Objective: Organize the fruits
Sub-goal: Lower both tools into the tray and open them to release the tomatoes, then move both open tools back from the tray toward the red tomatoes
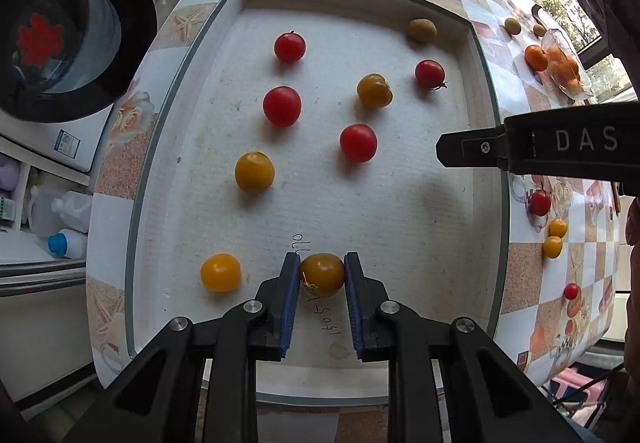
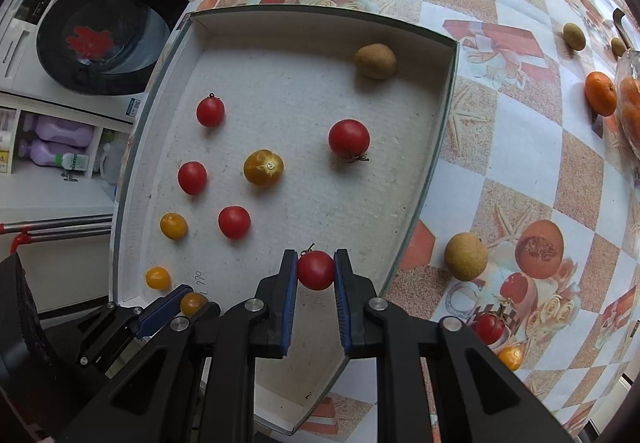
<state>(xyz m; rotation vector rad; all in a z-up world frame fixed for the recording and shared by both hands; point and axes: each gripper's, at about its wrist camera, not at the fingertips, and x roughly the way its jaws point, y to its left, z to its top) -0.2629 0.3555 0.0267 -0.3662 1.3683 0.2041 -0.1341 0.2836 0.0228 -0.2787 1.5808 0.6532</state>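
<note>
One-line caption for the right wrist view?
Right gripper jaws clamp a red cherry tomato above the white tray.

Likely a home laundry corner; washing machine (image 2: 96,31), detergent bottles (image 2: 60,147), patterned tablecloth (image 2: 500,147).

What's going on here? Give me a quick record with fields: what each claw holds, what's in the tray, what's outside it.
left gripper: shut on a yellow tomato
right gripper: shut on a red tomato
tray: white, holds loose red and yellow tomatoes plus one brown fruit
outside tray: tangerine, another brown fruit, more small tomatoes on the patterned tablecloth
</note>
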